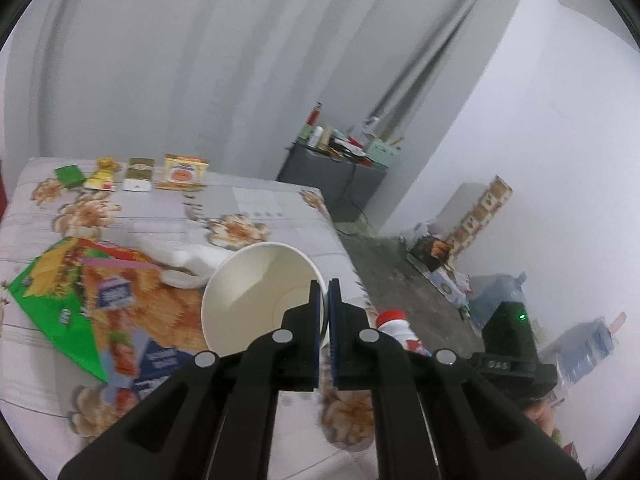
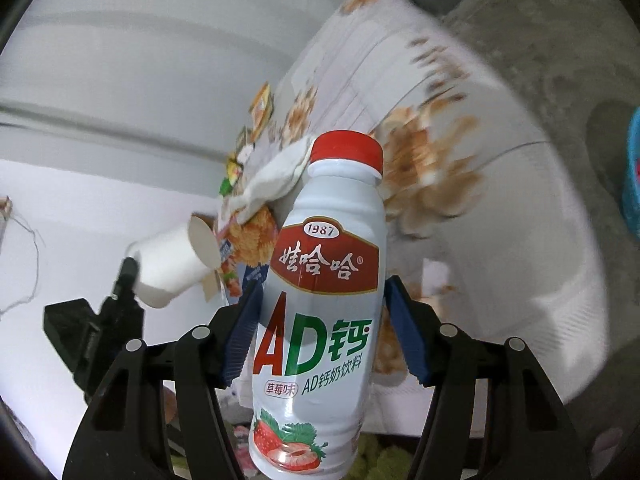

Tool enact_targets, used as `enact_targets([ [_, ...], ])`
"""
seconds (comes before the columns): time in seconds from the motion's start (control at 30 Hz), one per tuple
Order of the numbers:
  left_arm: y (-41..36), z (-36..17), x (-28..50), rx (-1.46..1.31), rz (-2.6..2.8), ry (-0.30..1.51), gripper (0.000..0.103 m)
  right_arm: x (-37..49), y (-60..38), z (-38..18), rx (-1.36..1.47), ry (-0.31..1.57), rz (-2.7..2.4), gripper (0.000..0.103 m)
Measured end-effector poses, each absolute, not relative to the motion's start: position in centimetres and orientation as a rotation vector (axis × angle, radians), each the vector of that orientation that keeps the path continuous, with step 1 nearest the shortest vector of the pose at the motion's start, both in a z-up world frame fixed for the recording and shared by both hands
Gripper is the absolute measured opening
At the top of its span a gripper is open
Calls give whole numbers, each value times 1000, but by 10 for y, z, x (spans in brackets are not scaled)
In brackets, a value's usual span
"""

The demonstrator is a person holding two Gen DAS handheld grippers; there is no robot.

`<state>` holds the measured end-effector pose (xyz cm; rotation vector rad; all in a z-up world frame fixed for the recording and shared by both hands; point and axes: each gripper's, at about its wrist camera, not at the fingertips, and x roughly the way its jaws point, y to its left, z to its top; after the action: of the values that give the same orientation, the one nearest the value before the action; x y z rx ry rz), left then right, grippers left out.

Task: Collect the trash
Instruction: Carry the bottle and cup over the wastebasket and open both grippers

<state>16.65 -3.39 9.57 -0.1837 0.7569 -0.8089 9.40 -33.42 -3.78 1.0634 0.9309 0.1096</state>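
The left gripper angles down over the table, its blue pads pressed together on the rim of a white paper cup held on its side. The right gripper also tilts downward, pinching a white plastic drink bottle with a red cap between its pads, above the floral tablecloth. Near the cup lie a flattened green and orange snack box and crumpled white tissue; small packets line the table's far edge.
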Motion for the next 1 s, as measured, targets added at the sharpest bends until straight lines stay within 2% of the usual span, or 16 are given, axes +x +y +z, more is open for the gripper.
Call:
enact_targets([
  [0.33,-135,96,130,-79,-1000,812,3,-15,-421,-28,1166,731,-127,59],
  [0.67,-286,56,84,133,-1203,986,3,-134,-486,-90,1387,635,-411,59],
  [1.0,-427,2,55,303,-1269,1124,4,-133,-543,-143,1540,587,-477,60],
])
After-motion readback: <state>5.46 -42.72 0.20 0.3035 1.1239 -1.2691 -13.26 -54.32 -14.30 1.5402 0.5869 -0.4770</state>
